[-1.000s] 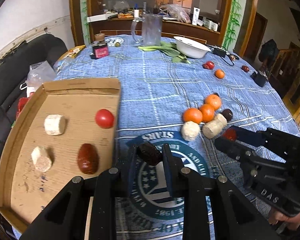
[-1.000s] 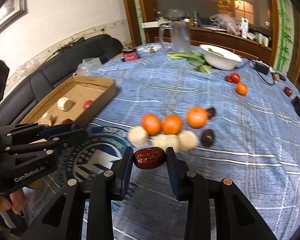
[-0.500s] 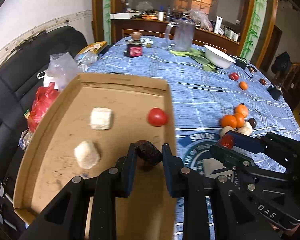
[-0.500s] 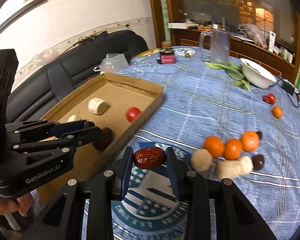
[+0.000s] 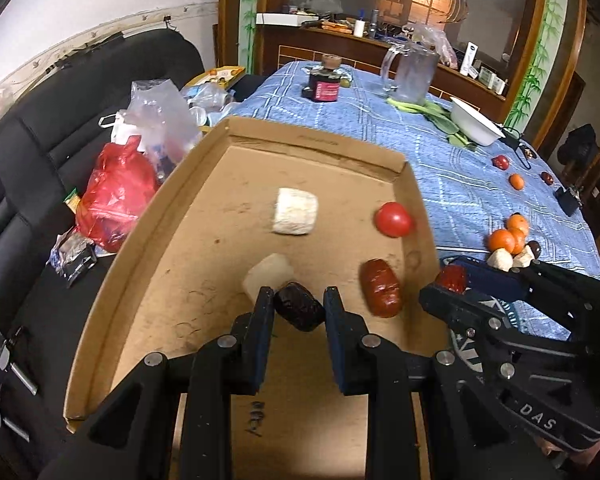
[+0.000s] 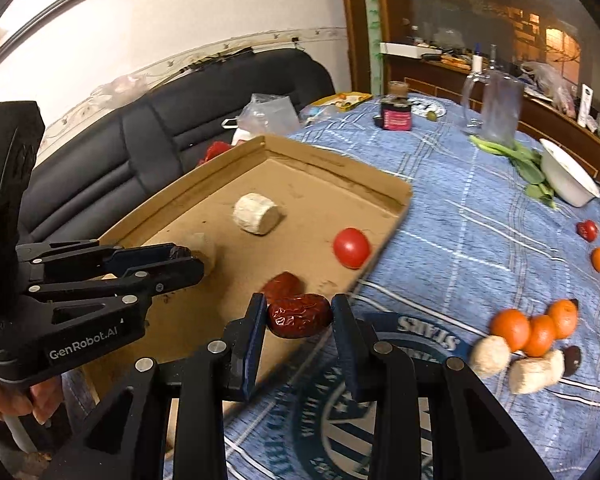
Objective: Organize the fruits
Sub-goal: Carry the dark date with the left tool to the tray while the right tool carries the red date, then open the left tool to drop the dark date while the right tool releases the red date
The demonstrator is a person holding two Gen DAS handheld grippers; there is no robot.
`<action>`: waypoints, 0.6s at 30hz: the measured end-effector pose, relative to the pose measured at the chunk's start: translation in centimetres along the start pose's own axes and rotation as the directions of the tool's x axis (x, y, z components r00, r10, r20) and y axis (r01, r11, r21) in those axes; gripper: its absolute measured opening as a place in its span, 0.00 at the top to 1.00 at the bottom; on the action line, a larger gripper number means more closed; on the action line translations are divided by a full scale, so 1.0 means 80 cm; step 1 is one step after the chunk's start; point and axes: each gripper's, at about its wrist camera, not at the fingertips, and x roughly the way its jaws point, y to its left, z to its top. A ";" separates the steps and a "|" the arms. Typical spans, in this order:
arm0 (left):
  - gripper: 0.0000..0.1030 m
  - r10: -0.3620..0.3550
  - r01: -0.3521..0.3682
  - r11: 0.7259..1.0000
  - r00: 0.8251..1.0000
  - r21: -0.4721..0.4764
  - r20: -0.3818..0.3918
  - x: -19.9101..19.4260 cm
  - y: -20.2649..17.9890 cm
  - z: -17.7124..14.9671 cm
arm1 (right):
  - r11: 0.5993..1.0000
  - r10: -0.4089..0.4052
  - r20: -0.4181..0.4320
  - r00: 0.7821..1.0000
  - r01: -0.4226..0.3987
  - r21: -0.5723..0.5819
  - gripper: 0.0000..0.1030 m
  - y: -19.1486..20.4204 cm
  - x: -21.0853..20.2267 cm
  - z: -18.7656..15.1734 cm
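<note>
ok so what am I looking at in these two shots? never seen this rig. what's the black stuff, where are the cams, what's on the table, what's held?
No robot arm here: a person holds a handheld two-finger gripper in each hand. Each gripper carries a fisheye camera looking along its fingers, so the black prongs at the bottom of each picture are that camera's own gripper.

The left camera shows the left gripper shut on a dark date over the cardboard tray; the right gripper enters from the side. The right camera shows the right gripper shut on a red date at the tray's edge.

In the tray: two pale chunks, a tomato, another red date. On the blue tablecloth: oranges, more pale chunks, a white bowl, a glass jug.
</note>
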 end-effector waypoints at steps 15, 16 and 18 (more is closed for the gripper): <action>0.76 0.007 -0.006 1.000 0.999 0.025 -0.041 0.005 0.011 -0.015 | 0.991 0.062 -0.081 0.995 -0.071 -0.114 0.64 0.049 0.041 -0.012; 0.76 0.014 -0.013 1.000 0.999 0.026 -0.043 0.006 0.011 -0.016 | 0.990 0.064 -0.086 0.994 -0.074 -0.121 0.64 0.052 0.043 -0.013; 0.76 0.028 -0.027 0.999 0.998 0.026 -0.048 0.010 0.012 -0.017 | 0.989 0.075 -0.094 0.993 -0.086 -0.123 0.64 0.056 0.045 -0.014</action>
